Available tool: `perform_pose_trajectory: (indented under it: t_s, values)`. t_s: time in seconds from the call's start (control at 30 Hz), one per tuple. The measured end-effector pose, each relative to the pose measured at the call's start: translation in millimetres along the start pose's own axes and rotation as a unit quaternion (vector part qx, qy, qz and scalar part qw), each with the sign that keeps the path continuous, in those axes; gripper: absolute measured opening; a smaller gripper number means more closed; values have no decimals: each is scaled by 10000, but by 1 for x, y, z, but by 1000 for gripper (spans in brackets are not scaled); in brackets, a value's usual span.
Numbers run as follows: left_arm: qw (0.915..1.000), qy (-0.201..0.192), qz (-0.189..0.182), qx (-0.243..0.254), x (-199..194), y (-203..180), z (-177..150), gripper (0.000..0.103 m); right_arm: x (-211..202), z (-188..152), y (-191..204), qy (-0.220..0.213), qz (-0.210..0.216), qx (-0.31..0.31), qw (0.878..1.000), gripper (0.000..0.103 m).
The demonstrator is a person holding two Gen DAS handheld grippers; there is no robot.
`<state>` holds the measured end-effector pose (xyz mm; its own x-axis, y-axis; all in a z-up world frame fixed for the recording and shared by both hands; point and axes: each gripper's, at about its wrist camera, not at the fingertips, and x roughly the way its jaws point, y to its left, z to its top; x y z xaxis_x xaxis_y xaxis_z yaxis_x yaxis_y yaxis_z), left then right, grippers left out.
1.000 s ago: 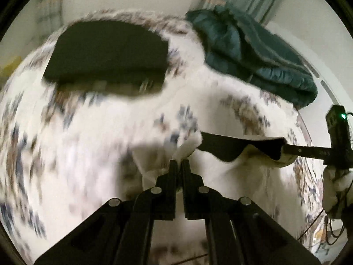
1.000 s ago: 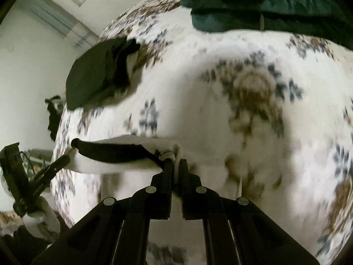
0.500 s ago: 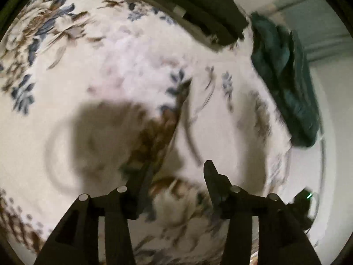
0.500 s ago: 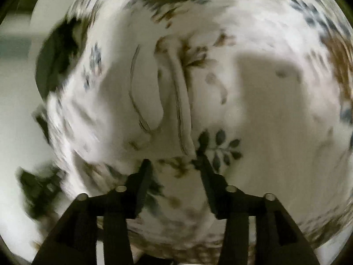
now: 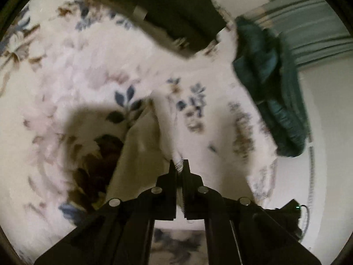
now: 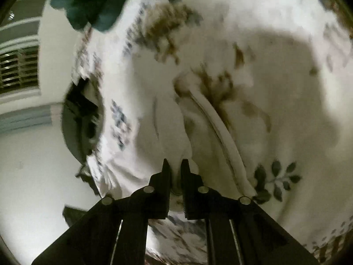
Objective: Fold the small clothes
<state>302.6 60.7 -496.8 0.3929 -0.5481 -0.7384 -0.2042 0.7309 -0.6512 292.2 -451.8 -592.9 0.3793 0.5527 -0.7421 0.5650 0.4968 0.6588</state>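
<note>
- White garment [image 5: 143, 145]: a small pale piece of clothing lying on the floral bedspread [image 5: 66, 77]; one ribbed edge is raised off the surface; a long seamed band of it [image 6: 222, 130] runs across the cover in the right wrist view.
- Left gripper [image 5: 179, 165]: fingers pressed nearly together, pinching the ribbed white edge of the garment between the tips; cloth hangs from the pinch down toward the bedspread.
- Right gripper [image 6: 175, 165]: fingers drawn close with a narrow gap, white cloth bunched between them; it appears to be clamped on the garment, though motion blur leaves the contact uncertain.
- Dark folded clothes [image 5: 172, 11]: a stack resting on the far part of the bedspread, well apart from the white garment.
- Teal jacket [image 5: 271, 84]: heaped at the edge of the bedspread, beside the dark stack; also visible at the upper left of the right wrist view [image 6: 92, 2].
- Striped curtain [image 5: 308, 33]: behind the jacket.
</note>
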Motion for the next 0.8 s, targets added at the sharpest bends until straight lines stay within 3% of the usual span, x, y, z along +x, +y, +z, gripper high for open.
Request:
perform_pose_trajectory:
  t_s: [0.1,0.23,0.33,0.47,0.57,0.67,0.8]
  values:
    - [10000,-3,29,-70,-16,3,-9,2,-12,0,0,-18,-257,-142,9996,9]
    - [9961,538,496,-491,3,49,-26,3,2,-4,-22,441,-897,-222,9947,9]
    - [9915,831,682,-731,3,69,-31,7,15,-6,-25,817,-1464,-417,9850,17]
    - [9952,527,777,-293,-19,51,-16,22,2,3,-13,547,-1362,-467,9881,54]
    - [9965,172,800,171,-25,31,10,45,-13,19,-1,150,-979,-428,9942,57]
    - [9969,63,674,399,-12,23,40,56,-6,41,7,65,-553,-269,9981,58]
    - [9962,540,478,489,36,20,62,54,32,67,17,366,-364,-157,9985,58]
